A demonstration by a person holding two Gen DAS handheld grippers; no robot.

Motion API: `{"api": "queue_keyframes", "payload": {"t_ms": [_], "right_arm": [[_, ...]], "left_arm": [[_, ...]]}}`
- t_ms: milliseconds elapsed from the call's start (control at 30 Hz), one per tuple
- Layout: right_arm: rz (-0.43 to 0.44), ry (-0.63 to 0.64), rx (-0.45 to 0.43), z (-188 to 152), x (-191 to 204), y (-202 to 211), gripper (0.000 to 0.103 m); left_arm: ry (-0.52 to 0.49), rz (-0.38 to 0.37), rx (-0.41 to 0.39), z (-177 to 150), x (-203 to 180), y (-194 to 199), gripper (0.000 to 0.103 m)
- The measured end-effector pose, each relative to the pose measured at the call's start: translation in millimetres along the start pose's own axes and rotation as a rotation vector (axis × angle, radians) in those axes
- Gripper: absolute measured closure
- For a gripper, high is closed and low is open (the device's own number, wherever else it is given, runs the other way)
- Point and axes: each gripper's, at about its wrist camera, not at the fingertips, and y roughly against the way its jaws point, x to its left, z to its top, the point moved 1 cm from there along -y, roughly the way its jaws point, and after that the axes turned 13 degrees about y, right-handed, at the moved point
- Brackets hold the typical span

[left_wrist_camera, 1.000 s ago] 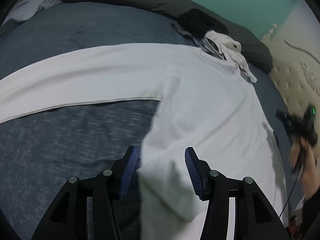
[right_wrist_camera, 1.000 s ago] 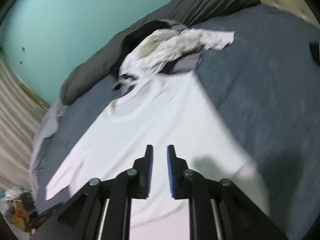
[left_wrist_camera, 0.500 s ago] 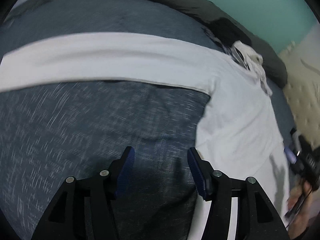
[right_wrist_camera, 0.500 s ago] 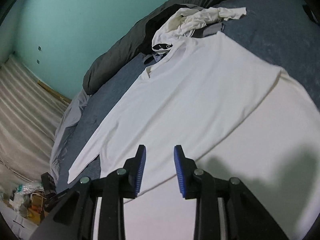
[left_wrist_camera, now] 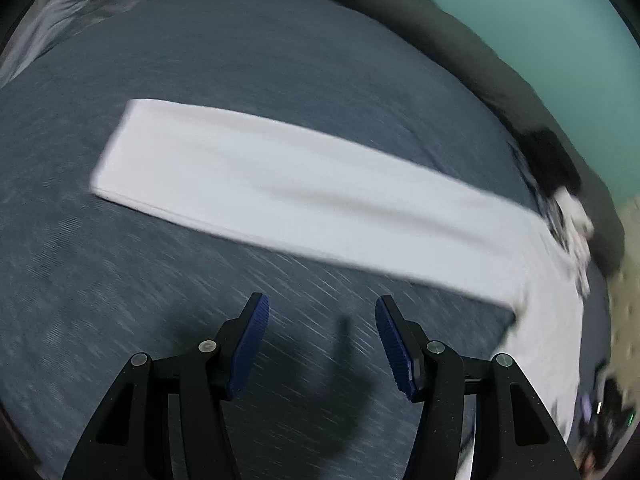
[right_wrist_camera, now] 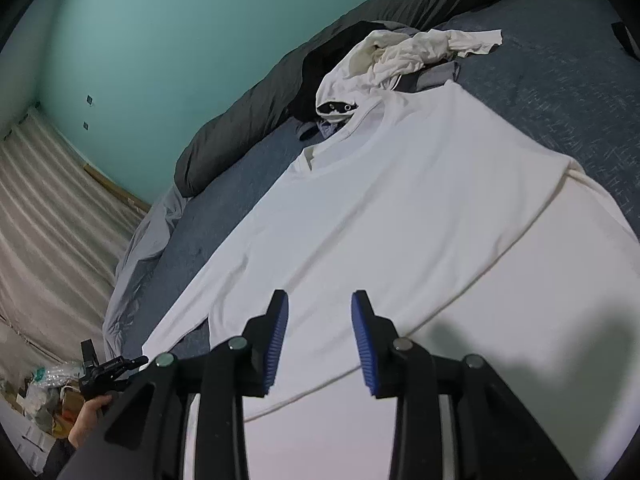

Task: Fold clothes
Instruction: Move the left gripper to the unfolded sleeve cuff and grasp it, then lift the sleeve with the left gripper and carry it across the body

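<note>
A white long-sleeved shirt point(right_wrist_camera: 400, 216) lies flat on the blue bedspread point(right_wrist_camera: 560, 92), its collar toward the pillows. One sleeve is folded across the body near me. The other sleeve point(left_wrist_camera: 280, 184) stretches straight out over the bedspread point(left_wrist_camera: 120, 300). My left gripper point(left_wrist_camera: 322, 312) hovers open above bare bedspread just short of that sleeve, nothing between its pads. It also shows as a small black left gripper point(right_wrist_camera: 108, 372) held by a hand point(right_wrist_camera: 88, 412). My right gripper point(right_wrist_camera: 320, 308) hangs over the shirt's lower body with its jaws opening and nothing between them.
A heap of crumpled pale and dark clothes point(right_wrist_camera: 404, 56) lies by the shirt's collar. A dark grey duvet roll point(right_wrist_camera: 256, 120) runs along the teal wall. A striped curtain point(right_wrist_camera: 48, 216) and floor clutter point(right_wrist_camera: 44, 392) sit beyond the bed's left edge.
My left gripper has swung left, off the shirt's side edge and onto bare bedspread below the outstretched sleeve. My right gripper's jaws have widened and it has drawn back over the shirt.
</note>
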Motion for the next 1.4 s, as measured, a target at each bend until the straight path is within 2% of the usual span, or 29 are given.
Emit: {"api": "queue_keyframes", "payload": {"t_ms": [233, 433, 800, 867, 1000, 1033, 1100, 1233, 1400], "right_arm": [[0.011, -0.009, 0.007, 0.5, -1.3, -4.7, 0.068], [0.015, 0.011, 0.022, -0.6, 3.3, -10.0, 0.067], [0.0, 0.033, 0.018, -1.0, 5.1, -11.6, 0.067], [0.003, 0.028, 0.022, -1.9, 3.5, -12.8, 0.067], [0.007, 0.032, 0.026, -1.6, 3.2, -12.8, 0.067], [0.008, 0.034, 0.027, -1.3, 3.5, -12.6, 0.067], [0.008, 0.035, 0.025, -0.9, 3.3, -12.1, 0.067], [0.009, 0.033, 0.022, -0.8, 2.1, -11.4, 0.067], [0.009, 0.022, 0.019, -1.5, -0.7, -9.6, 0.067]], "left_arm": [[0.113, 0.061, -0.012, 41.2, 40.9, -8.2, 0.04], [0.18, 0.056, -0.004, 52.8, 67.7, -17.7, 0.04], [0.155, 0.045, -0.071, 73.4, 59.3, -36.9, 0.04], [0.142, 0.046, -0.082, 76.1, 56.6, -36.7, 0.051], [0.11, 0.058, -0.094, 82.7, 44.1, -35.9, 0.09], [0.1, 0.056, -0.097, 83.2, 42.0, -34.3, 0.093], [0.075, 0.044, -0.106, 83.2, 37.2, -28.1, 0.097], [0.03, -0.015, -0.128, 88.6, 10.1, -9.7, 0.097], [-0.079, -0.111, -0.149, 92.3, -58.5, 11.5, 0.098]]}}
